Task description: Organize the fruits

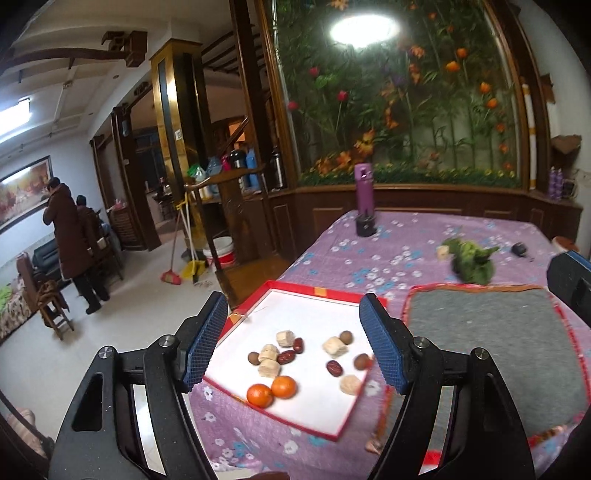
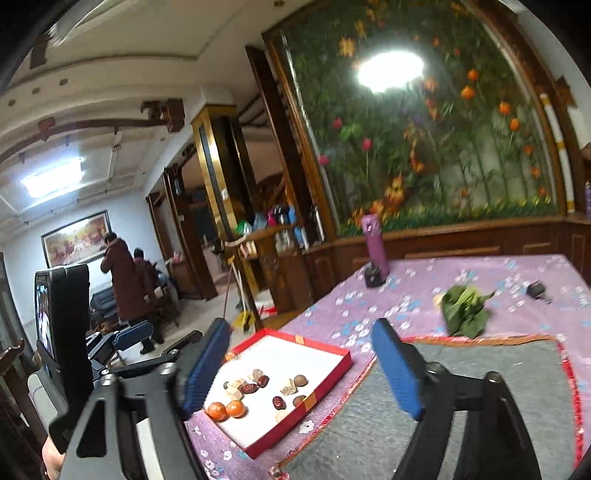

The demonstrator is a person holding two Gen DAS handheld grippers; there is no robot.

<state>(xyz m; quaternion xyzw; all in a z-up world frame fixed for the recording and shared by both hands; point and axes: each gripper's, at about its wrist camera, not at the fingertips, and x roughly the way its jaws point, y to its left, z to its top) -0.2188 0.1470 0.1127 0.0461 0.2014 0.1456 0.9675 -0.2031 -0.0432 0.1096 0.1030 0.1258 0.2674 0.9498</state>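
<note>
Left wrist view: left gripper spread wide and empty above a red tray; two oranges at its 6 o'clock edge. Right gripper likewise spread, empty.

Fruits in tray, left of mat, on table

A tall glass-fronted wall panel of green bamboo and orange flowers fills the back, a bright lamp glare on it. Pale tiled floor runs left, past dark carved wooden pillars, to a framed landscape painting.
</note>
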